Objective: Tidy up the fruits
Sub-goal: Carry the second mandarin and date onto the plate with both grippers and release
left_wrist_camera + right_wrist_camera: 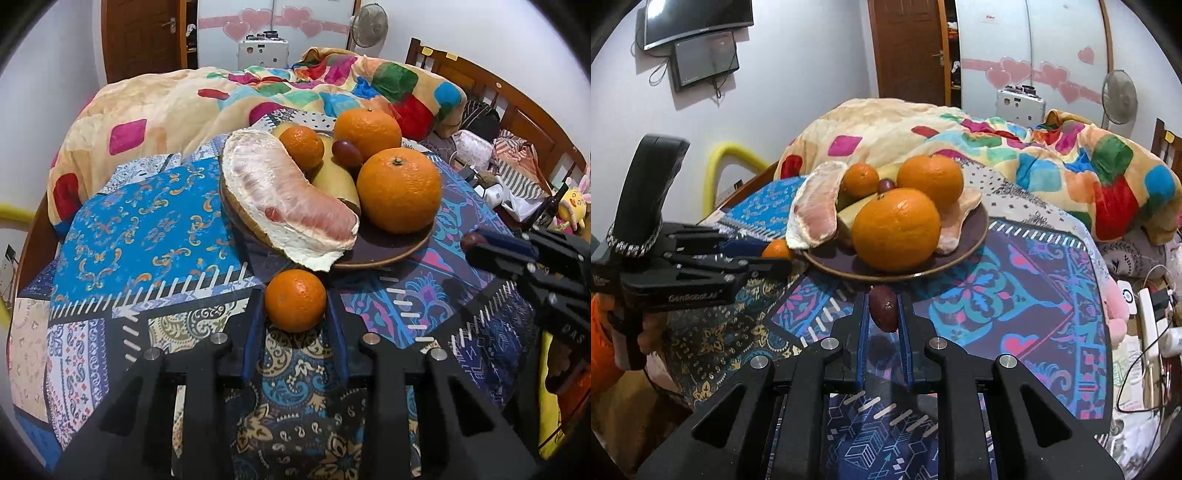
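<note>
A brown plate [384,251] on the patterned cloth holds a peeled pomelo piece [284,199], two large oranges [399,190], a small mandarin [301,146], a dark grape [347,151] and a yellowish fruit [334,181]. My left gripper [295,306] is shut on a small mandarin [295,300] just in front of the plate's near rim. My right gripper [883,312] is shut on a dark red grape [883,308] held above the cloth, short of the plate [964,240]. In the right wrist view the left gripper [775,260] shows at the left with the mandarin [777,249].
The patterned cloth [155,221] covers a bed. A colourful quilt [229,96] is heaped behind the plate. A wooden headboard [517,107], bags, a dark bottle [552,206] and a plush toy sit at the right. Cables and a power strip [1148,306] lie off the bed's right side.
</note>
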Available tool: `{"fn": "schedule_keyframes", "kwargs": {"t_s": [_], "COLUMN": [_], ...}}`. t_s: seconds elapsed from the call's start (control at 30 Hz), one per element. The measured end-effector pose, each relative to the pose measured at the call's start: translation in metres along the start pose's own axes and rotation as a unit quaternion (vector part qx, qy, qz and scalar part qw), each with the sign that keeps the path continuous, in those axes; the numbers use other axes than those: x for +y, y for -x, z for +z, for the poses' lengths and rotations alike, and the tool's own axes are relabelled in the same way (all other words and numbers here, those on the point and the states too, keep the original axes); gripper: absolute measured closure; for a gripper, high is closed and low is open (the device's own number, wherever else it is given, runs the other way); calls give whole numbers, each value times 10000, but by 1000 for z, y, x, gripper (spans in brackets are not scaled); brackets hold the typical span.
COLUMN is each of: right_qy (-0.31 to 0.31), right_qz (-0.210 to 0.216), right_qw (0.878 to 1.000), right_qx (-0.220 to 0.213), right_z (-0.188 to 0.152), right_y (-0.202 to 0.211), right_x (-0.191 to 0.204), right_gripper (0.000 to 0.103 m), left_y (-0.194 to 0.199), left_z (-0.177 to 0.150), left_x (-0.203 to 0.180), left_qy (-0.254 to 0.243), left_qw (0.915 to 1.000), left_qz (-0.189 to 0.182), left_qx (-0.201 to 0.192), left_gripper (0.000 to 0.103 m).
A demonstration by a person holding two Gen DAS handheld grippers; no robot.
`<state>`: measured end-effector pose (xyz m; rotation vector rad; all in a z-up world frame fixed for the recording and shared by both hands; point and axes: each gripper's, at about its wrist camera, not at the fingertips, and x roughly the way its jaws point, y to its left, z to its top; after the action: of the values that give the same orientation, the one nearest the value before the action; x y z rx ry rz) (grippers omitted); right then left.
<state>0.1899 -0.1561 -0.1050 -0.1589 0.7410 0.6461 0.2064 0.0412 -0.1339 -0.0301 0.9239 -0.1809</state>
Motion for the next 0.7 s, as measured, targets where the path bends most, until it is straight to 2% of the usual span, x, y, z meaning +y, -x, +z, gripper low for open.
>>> {"fn": "schedule_keyframes", "kwargs": {"t_s": [0.33, 0.7], "right_qy": [32, 159], "right_qz": [-82, -138], "right_qw": [9990, 9974], "right_qx": [-439, -693], "right_z": [24, 56], "right_y": [18, 7], "right_x": [-4, -5], "right_gripper": [89, 89], "left_y": [32, 29], "left_z": [11, 50], "left_x": [-1, -9], "left_qy": [-18, -77], "left_qw": [9989, 9970], "left_qz": [11, -23], "left_qx": [-475, -765], "left_gripper": [70, 70]}}
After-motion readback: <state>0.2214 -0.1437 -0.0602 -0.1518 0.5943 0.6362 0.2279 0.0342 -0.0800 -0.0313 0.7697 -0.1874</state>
